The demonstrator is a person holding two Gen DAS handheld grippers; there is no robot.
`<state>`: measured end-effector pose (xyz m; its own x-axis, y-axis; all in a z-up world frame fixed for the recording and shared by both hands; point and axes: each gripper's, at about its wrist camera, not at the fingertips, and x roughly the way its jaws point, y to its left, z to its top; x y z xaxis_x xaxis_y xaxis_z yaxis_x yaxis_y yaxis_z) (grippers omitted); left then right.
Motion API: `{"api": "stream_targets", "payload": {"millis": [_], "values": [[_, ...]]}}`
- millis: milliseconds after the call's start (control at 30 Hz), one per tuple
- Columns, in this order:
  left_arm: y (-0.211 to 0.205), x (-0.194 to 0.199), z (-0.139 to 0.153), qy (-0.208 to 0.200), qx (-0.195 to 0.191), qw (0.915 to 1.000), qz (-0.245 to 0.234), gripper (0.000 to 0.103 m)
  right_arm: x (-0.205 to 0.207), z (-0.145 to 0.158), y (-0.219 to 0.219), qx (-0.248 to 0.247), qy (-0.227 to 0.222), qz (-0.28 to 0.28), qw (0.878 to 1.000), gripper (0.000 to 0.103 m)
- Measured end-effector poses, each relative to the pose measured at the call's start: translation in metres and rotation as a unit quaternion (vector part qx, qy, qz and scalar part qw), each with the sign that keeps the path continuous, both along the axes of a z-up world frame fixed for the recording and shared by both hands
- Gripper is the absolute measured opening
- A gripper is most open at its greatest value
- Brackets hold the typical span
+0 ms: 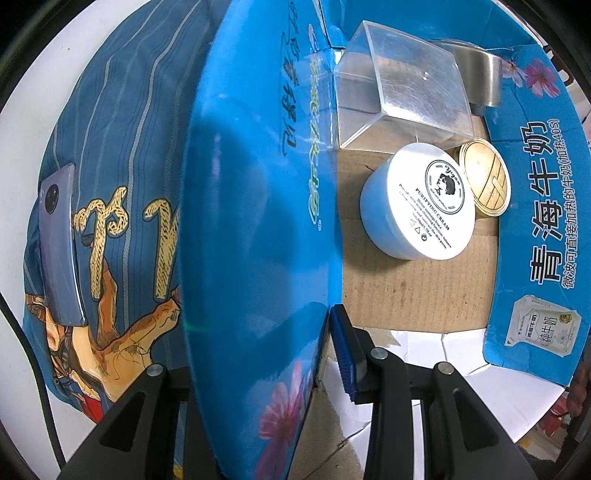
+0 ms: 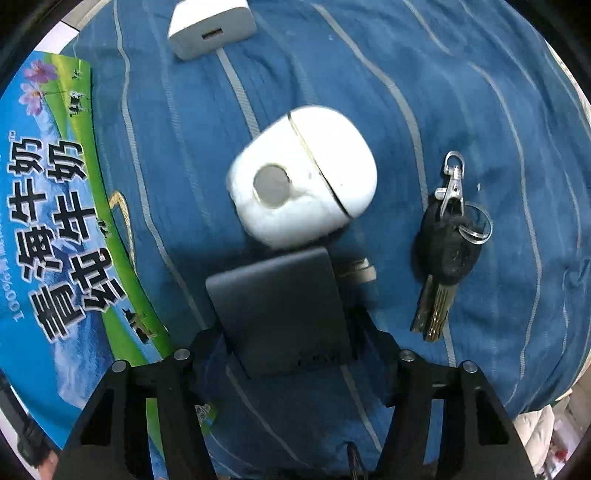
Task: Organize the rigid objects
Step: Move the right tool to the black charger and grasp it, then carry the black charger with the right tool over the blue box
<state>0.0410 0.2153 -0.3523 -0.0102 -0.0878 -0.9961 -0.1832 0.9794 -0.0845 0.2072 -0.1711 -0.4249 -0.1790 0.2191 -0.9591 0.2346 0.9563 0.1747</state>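
Note:
In the left wrist view my left gripper (image 1: 325, 332) is shut on the blue wall of a milk carton box (image 1: 258, 206). Inside the box lie a clear plastic box (image 1: 406, 99), a blue cream jar with a white lid (image 1: 421, 206), a small bamboo steamer (image 1: 484, 181) and a metal piece (image 1: 480, 74). A grey phone (image 1: 61, 243) lies on the blue cloth to the left. In the right wrist view my right gripper (image 2: 288, 295) is shut on a dark flat rectangular object (image 2: 280, 310), held above a white earbud case (image 2: 303, 173).
A black car key with key ring and clip (image 2: 447, 251) lies on the blue striped cloth (image 2: 443, 92) to the right. A white charger (image 2: 210, 26) sits at the top. The blue carton's outer wall (image 2: 55, 229) stands at the left.

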Motion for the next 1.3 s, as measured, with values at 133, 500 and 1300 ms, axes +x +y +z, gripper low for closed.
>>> {"api": "stream_targets", "payload": {"millis": [133,500,1300], "values": [[0.002,0.000,-0.001,0.000,-0.001,1.0000,0.001,0.034,-0.001,0.004,0.004,-0.009,-0.016,0.021,1.000,0.063],[0.005,-0.001,-0.002,0.001,-0.002,1.0000,0.005,0.034,-0.018,0.055,0.033,-0.019,-0.073,0.047,0.996,0.057],[0.010,-0.002,-0.004,0.000,-0.003,1.0000,0.005,0.034,-0.070,0.130,-0.016,0.027,-0.121,0.039,0.992,0.056]]}}
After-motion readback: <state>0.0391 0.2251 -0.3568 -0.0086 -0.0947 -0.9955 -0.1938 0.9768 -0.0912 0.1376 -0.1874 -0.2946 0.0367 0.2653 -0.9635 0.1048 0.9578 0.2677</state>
